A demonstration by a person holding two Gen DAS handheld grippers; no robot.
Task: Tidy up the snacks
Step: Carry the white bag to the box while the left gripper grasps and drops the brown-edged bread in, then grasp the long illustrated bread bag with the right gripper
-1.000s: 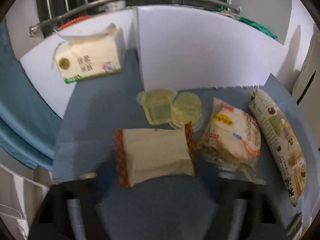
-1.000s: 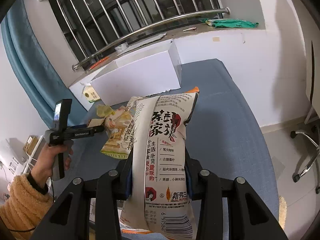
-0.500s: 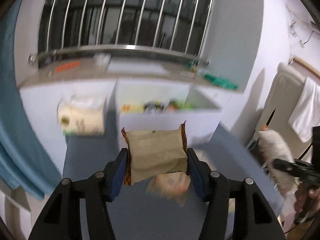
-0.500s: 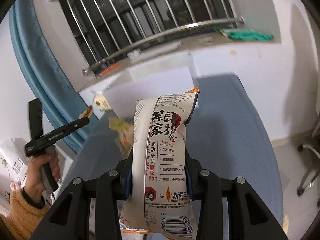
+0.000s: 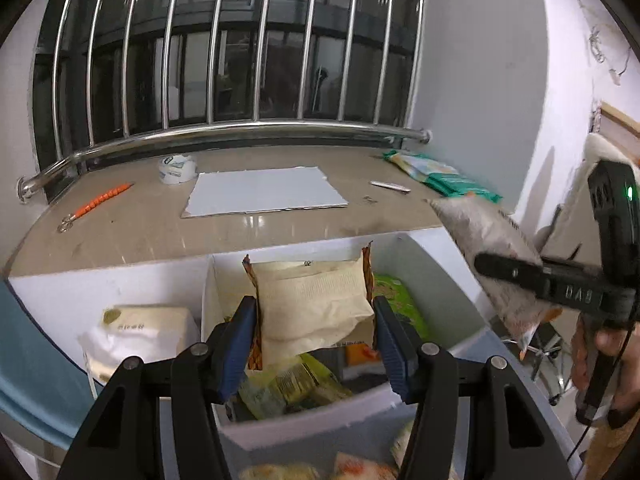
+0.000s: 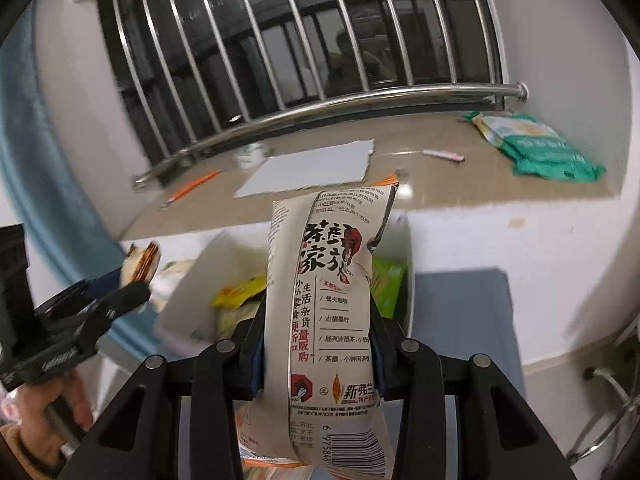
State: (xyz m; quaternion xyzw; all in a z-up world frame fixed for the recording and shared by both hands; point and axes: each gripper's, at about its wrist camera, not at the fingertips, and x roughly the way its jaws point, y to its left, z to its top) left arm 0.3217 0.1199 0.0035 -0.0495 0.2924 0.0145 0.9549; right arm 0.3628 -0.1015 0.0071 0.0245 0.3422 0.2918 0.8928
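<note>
The left gripper (image 5: 314, 316) holds a beige snack packet (image 5: 312, 304) between its jaws above the white box (image 5: 304, 424), its sealed ends pointing sideways. The right gripper (image 6: 318, 344) clamps a long printed bag (image 6: 332, 300), its long axis pointing away toward the window ledge (image 6: 420, 168).

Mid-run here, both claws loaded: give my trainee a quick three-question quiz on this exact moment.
1. True or false: the left claw grips a beige sandwich-biscuit pack.
2. What does the right claw hold? A) tissue pack B) tall printed snack bag C) nothing
3. What container sits below both held snacks?

Key: 1 true. 2 B, the tall printed snack bag. 3 the white box, already holding snack packets.
</note>
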